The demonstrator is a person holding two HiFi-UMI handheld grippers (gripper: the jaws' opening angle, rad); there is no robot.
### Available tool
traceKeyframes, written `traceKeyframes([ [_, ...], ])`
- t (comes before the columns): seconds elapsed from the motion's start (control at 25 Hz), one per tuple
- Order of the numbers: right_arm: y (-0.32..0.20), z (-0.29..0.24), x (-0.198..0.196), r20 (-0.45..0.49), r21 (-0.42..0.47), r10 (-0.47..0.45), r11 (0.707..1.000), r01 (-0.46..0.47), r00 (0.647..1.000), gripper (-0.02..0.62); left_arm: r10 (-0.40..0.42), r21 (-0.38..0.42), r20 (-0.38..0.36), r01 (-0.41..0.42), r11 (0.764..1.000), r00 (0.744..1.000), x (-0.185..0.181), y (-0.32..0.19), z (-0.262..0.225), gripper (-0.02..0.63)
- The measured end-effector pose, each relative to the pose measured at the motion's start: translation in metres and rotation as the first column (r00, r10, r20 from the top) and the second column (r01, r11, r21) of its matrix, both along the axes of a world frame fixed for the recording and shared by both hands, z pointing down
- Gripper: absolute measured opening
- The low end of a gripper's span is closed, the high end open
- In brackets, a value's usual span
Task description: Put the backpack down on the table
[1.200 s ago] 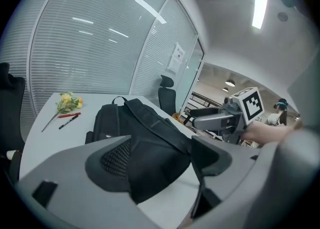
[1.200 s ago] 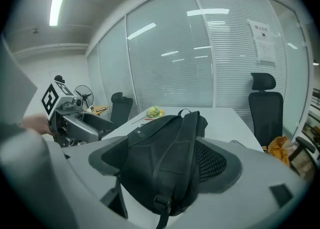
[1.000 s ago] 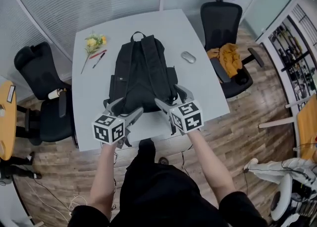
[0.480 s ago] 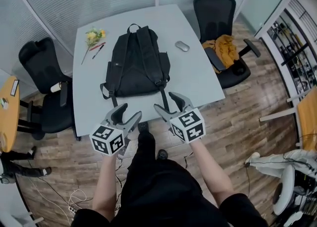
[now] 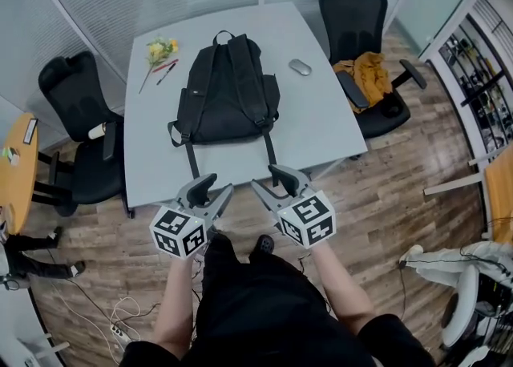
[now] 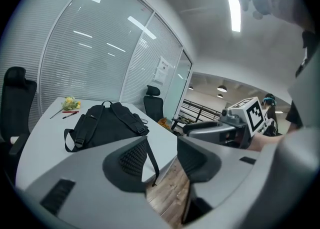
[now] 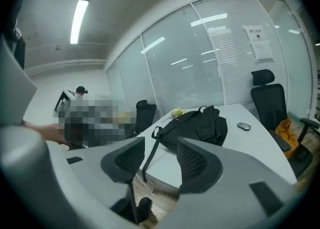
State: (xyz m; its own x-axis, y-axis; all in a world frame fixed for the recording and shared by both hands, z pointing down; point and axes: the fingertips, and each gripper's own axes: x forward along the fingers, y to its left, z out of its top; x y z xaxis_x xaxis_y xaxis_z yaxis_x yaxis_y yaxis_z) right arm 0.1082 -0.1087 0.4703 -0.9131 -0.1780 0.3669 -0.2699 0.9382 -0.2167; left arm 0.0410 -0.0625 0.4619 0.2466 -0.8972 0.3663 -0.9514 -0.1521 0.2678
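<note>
Head view: backpack (image 5: 228, 89) flat, top end farthest away

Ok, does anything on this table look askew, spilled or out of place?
Nothing is spilled or damaged. The black fabric backpack lies flat on the grey table. Only its two loose strap ends trail toward the near edge, and one seems to hang over it.

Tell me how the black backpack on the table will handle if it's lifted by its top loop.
The backpack lies flat and slumped, so it would probably sag rather than keep its shape, and it seems lightly filled. Its loose straps trail to the table edge and would likely swing or snag. Rolling looks unlikely.
</note>
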Motion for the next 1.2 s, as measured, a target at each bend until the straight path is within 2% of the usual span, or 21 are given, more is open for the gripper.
traceKeyframes([
  [0.44, 0.043, -0.031, -0.013, 0.051, 0.039, -0.029, 0.999, 0.027, 0.998, 0.167, -0.019, 0.087, 0.037, 0.016, 0.996, 0.999, -0.012, 0.042, -0.030, 0.086],
  [0.68, 0.057, -0.032, -0.020, 0.045, 0.036, -0.024, 0.999, 0.022, 0.999, 0.144, -0.030, 0.116, 0.040, 0.025, 0.993, 0.999, -0.021, 0.058, -0.039, 0.028],
  [1.2, 0.064, -0.035, -0.008, 0.052, 0.037, 0.021, 0.999, -0.023, 0.998, 0.040, -0.007, 0.106, 0.025, 0.005, 0.994, 1.000, -0.019, 0.068, -0.034, 0.026],
])
